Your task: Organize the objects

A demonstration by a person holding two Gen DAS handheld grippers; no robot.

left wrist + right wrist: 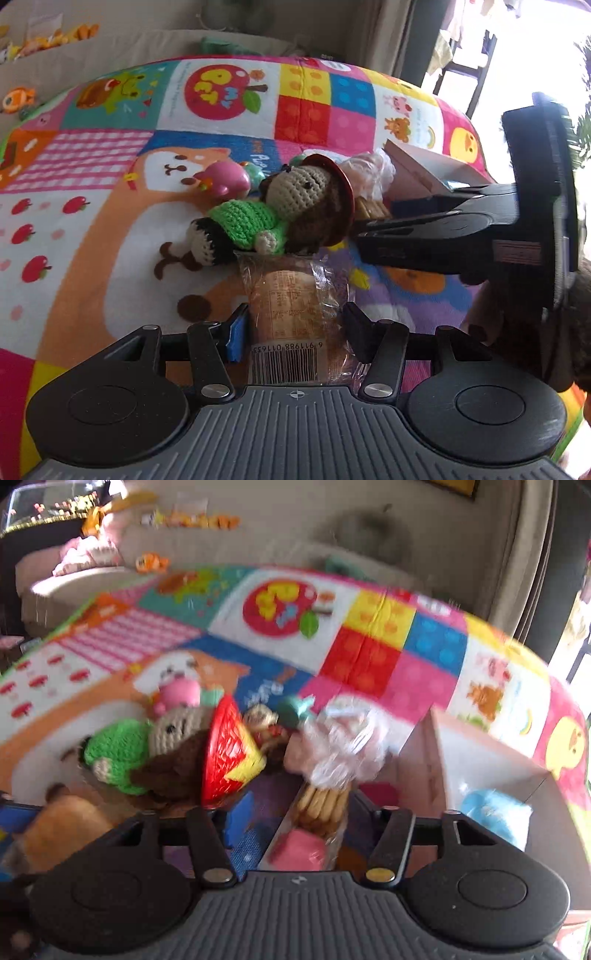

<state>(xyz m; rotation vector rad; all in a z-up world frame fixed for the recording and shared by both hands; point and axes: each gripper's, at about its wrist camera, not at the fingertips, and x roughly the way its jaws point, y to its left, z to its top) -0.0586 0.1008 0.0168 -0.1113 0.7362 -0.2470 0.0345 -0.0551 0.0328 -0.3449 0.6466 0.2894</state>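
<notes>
A wrapped bread roll [295, 314] in clear film with a barcode lies on the colourful play mat [92, 258]. My left gripper [295, 310] is shut on it, both pads against its sides. The roll's far end reaches under a crocheted doll [295, 192] in green. In the blurred right wrist view a biscuit pack [321, 808] sits between the fingers of my right gripper [301, 799]. The right finger touches it, and a gap shows beside the blue left pad [240, 819]. The left wrist view shows the right gripper [362, 229] side-on, its tips at the biscuits [373, 210].
A red basket [225, 753] leans against the doll [173, 731]. A pink toy [225, 177] and a crumpled clear bag [343, 746] lie close by. An open cardboard box [480, 753] at the right holds something light blue [495, 812]. A beige sofa stands behind the mat.
</notes>
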